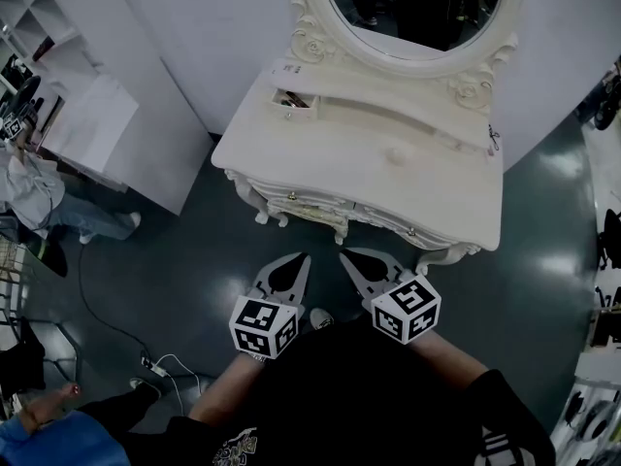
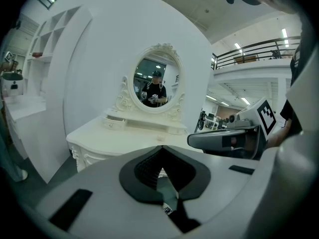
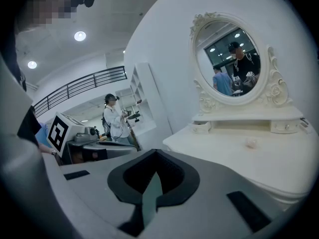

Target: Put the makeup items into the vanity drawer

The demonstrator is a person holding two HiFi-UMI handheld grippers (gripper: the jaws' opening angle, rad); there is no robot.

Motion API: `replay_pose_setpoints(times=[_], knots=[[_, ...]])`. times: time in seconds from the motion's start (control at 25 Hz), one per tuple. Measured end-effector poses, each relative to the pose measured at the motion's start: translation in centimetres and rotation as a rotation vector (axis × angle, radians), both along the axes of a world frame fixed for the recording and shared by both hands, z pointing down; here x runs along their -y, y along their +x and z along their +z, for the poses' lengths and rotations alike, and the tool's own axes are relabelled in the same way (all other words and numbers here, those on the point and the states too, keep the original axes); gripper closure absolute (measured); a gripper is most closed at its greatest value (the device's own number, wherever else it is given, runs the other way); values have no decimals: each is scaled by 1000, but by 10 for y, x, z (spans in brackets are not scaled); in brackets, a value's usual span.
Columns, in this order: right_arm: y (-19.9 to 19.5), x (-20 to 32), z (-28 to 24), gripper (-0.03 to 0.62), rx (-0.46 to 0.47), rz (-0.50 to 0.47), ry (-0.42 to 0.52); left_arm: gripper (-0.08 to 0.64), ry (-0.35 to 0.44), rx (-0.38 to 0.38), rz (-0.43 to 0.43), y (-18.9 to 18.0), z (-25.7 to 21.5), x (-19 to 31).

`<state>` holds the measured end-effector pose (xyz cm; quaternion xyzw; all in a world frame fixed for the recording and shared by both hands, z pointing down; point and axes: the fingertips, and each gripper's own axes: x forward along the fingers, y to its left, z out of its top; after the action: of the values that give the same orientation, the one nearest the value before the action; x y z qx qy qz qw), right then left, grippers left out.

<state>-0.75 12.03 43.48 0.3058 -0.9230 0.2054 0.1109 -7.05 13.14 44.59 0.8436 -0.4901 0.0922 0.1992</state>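
A white vanity (image 1: pixel 437 197) with an oval mirror (image 1: pixel 412 8) stands ahead of me. On its raised shelf at the left, a small drawer (image 1: pixel 294 102) is pulled open, with something dark inside; it also shows as the drawer (image 2: pixel 113 123) and the drawer (image 3: pixel 202 127). A small pale round item (image 1: pixel 395 153) lies on the tabletop, seen too as the item (image 3: pixel 251 143). My left gripper (image 1: pixel 304 257) and right gripper (image 1: pixel 345 255) hover side by side in front of the vanity, short of its front edge. Both are shut and hold nothing: left gripper (image 2: pixel 160 148), right gripper (image 3: pixel 157 152).
A white shelf unit (image 1: pixel 87 115) stands at the left, with a person (image 1: pixel 39 202) beside it. A cable and power strip (image 1: pixel 155 365) lie on the dark floor at the lower left. A small thing (image 1: pixel 494 139) hangs at the shelf's right end.
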Motion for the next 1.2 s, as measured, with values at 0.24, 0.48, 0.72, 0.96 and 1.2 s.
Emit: replay_pose_setpoints(times=[0.24,0.48,0.72,0.96,1.2], knots=[[1,2,1,563,-2,3,-4,561,-4,-1,2,1,1,1],[2,6,4,563,-1,7,-16,561,-11,-6,3,1,4,3],[5,10,7,563,-1,14,-25,561,-19,-3,8,3,7,6],[15,20,5,563,-3,38,-27,561,-26,-7,15,11,6,14],[38,41,0,563,-4,69,-25,563,-14,-5,30,30,2,34]])
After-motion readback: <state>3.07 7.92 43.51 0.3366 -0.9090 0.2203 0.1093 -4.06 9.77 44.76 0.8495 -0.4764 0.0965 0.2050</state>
